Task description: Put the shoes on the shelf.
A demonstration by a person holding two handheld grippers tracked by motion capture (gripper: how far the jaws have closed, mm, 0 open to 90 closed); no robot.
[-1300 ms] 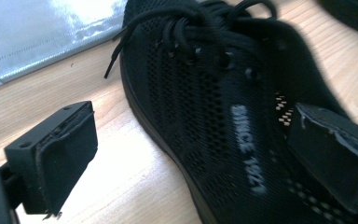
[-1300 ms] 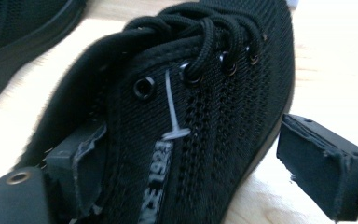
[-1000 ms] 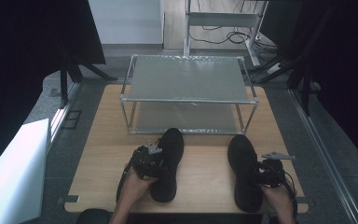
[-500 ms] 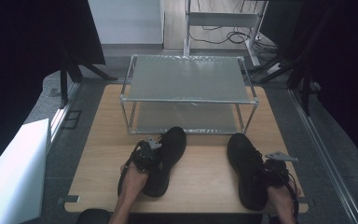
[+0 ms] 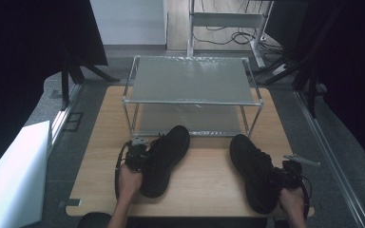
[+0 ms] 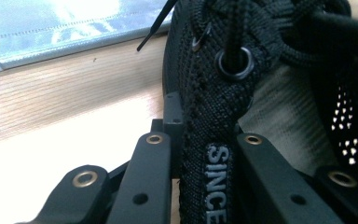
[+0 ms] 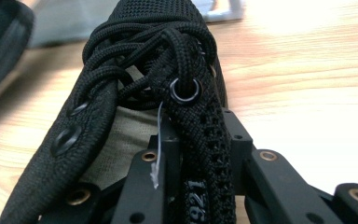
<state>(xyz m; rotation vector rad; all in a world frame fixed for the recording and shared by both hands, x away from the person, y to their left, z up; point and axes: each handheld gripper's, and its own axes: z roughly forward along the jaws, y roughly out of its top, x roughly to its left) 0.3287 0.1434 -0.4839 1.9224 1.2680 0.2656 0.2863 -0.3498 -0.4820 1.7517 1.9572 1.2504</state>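
1. Left tongs (image 5: pixel 140 159) sit at the near left of the table (image 5: pixel 204 166), gripped by the person's left hand (image 5: pixel 128 178); their jaws have just been closing and now pinch the collar edge of the left shoe (image 5: pixel 166 159).
2. Seen in the left gripper view, the left tongs (image 6: pixel 205 154) have one jaw on the outside of the shoe's side wall and the other inside the opening, with the knit edge marked "SINCE" clamped between them, just below a lace eyelet (image 6: pixel 234 61).
3. Right tongs (image 5: pixel 280 176) sit at the near right of the table, held by the right hand (image 5: pixel 292 202); their jaws have also just been closing and now grip the collar edge of the right shoe (image 5: pixel 252 166).
4. Seen in the right gripper view, the right tongs (image 7: pixel 198 161) hold the perforated side wall of the right shoe (image 7: pixel 158 56) between their jaws, just under the top eyelet, with the black laces (image 7: pixel 144 42) bunched beyond.
5. Both shoes are black, resting on the wooden table with toes pointing to the far side; the left shoe is angled, its toe leaning right.
6. A two-tier metal shoe rack (image 5: pixel 192 92) stands on the far half of the table; the left shoe's toe lies just before its lower shelf, and the right shoe's toe is near its front right leg.
7. The two shoes lie well apart, with bare table between them.
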